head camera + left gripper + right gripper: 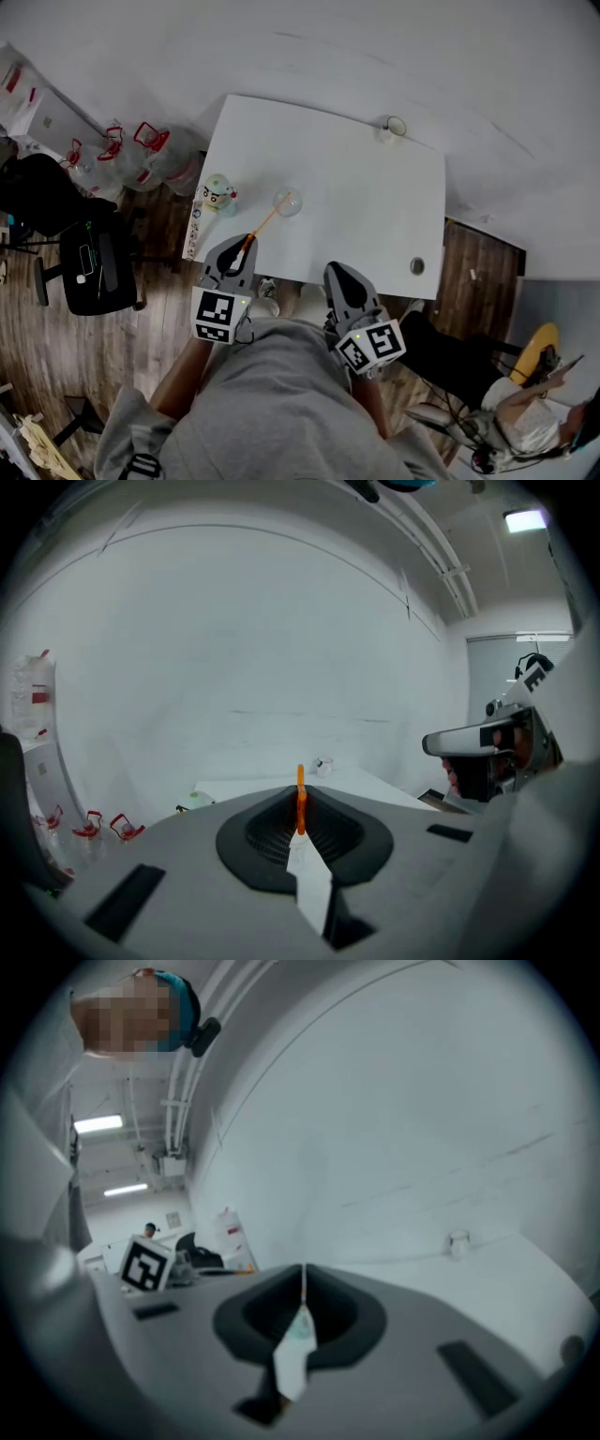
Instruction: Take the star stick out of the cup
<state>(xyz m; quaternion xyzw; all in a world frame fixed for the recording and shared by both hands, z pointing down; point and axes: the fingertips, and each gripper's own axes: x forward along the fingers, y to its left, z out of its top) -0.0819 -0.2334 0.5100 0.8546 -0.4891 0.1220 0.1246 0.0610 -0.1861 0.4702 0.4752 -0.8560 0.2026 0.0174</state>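
Just beside cup (288,202): toy figure (219,194); small glass (394,127) at far table (356,206) edge.

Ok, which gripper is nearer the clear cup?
Left. The left gripper, shut on the orange stick, sits just short of the cup, the stick reaching it. The right gripper hangs back at the near edge of the table, shut.

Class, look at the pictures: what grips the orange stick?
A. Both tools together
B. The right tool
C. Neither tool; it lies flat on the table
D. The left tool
D: the left tool is shut on the stick, which pokes out between its jaws, while the right tool is shut with nothing in it.
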